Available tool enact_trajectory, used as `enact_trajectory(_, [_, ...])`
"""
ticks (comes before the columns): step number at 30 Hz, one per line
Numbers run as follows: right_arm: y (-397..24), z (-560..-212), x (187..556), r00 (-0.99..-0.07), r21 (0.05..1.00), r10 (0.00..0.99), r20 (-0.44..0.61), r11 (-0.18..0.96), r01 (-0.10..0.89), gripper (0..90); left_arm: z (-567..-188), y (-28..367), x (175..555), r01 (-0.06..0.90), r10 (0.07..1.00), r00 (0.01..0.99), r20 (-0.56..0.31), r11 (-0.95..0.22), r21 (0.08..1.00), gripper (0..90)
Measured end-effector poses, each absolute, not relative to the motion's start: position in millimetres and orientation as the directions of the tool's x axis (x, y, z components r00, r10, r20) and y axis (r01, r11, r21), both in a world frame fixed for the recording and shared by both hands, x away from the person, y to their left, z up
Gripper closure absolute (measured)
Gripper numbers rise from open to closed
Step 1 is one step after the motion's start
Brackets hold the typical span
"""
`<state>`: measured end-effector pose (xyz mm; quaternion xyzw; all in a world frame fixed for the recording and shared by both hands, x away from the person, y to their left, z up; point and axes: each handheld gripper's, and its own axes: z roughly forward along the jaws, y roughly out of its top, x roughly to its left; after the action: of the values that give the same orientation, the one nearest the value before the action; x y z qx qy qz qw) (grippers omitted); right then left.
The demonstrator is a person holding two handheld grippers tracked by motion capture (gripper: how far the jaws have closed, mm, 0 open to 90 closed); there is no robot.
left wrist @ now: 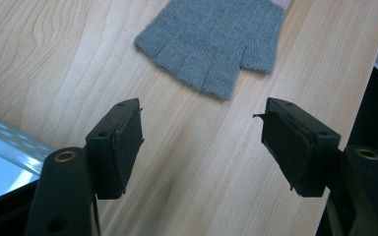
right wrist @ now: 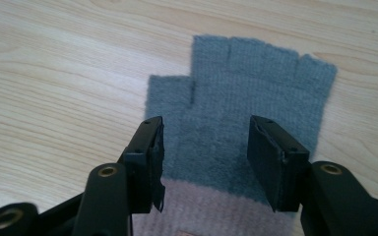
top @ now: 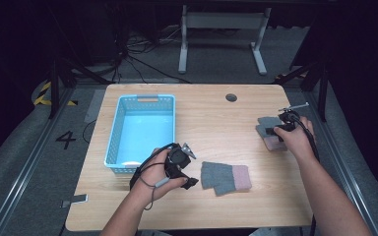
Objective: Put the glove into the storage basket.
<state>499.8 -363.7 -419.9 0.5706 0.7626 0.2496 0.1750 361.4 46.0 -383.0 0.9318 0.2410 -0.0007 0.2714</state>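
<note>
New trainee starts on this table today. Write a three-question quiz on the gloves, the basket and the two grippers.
1. How many gloves lie on the table?
2. True or false: the blue basket holds a glove.
3. Which gripper has a glove directly under its open jaws: A left, B right?

Key:
1. Two: near glove, far glove.
2. False.
3. B: right gripper stands over the far glove; left gripper is over bare wood.

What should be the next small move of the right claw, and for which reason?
Probably lower the right claw a little onto the grey glove and close it. Its jaws stand open on either side of the glove, just above the pink cuff, and the glove lies flat on the table.
</note>
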Motion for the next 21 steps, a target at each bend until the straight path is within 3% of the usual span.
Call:
enact_trajectory(14, [-364,-434,502,-0.258,0.547,0.966,-0.017,0.225,0.807,46.3,-382,46,360,0.449,0.451,0.883,-0.129,-0.733,0.511,32.4])
enact_trajectory(21, [-365,-433,503,-0.243,0.535,0.97,-0.002,0.206,0.819,58.9,-382,45,360,0.448,0.449,0.884,-0.128,-0.736,0.509,32.4])
